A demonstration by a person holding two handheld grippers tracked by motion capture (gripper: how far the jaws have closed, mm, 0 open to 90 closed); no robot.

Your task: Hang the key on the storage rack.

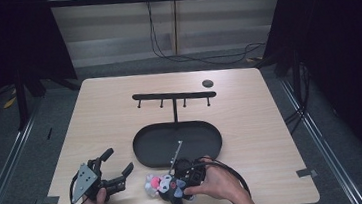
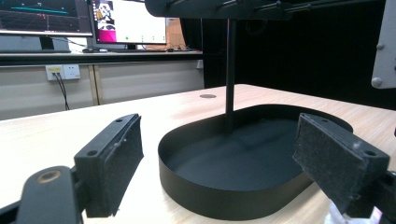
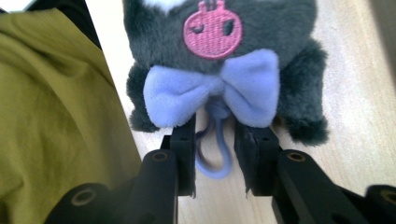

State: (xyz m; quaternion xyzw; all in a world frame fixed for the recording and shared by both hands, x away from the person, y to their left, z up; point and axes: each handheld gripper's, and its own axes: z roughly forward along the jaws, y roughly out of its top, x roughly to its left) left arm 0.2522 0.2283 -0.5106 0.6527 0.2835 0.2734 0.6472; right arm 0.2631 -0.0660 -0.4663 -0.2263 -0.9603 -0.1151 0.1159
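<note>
The right gripper (image 3: 215,154), held low at the near edge of the wooden table (image 1: 250,110), has its two black jaws set narrowly apart around a thin lilac elastic loop (image 3: 215,156) that hangs from a plush toy; a sliver of daylight shows on each side of the loop, so the pads seem not yet to pinch it. The plush toy (image 3: 219,51) lies flat on the table just in front of the oval tray, dark grey and fuzzy, with a lilac bow (image 3: 212,91) and a pink embroidered face patch (image 3: 212,30); in the high view a pink and white part (image 1: 151,183) shows at its left end. It looks light, soft and squashy, unlikely to slip or break; the loop under the bow is the likely place to take hold, though it is thin and floppy and could slide out of a loose grip. The left gripper (image 1: 117,166) rests to the left of the tray, jaws spread wide and empty. The black oval tray (image 1: 146,153) carries an upright post (image 1: 175,110) topped by a crossbar with small hanging pegs (image 1: 173,95). The tray's raised rim and post stand between the toy and the pegs. A small dark disc (image 1: 208,83) lies beyond the tray.
</note>
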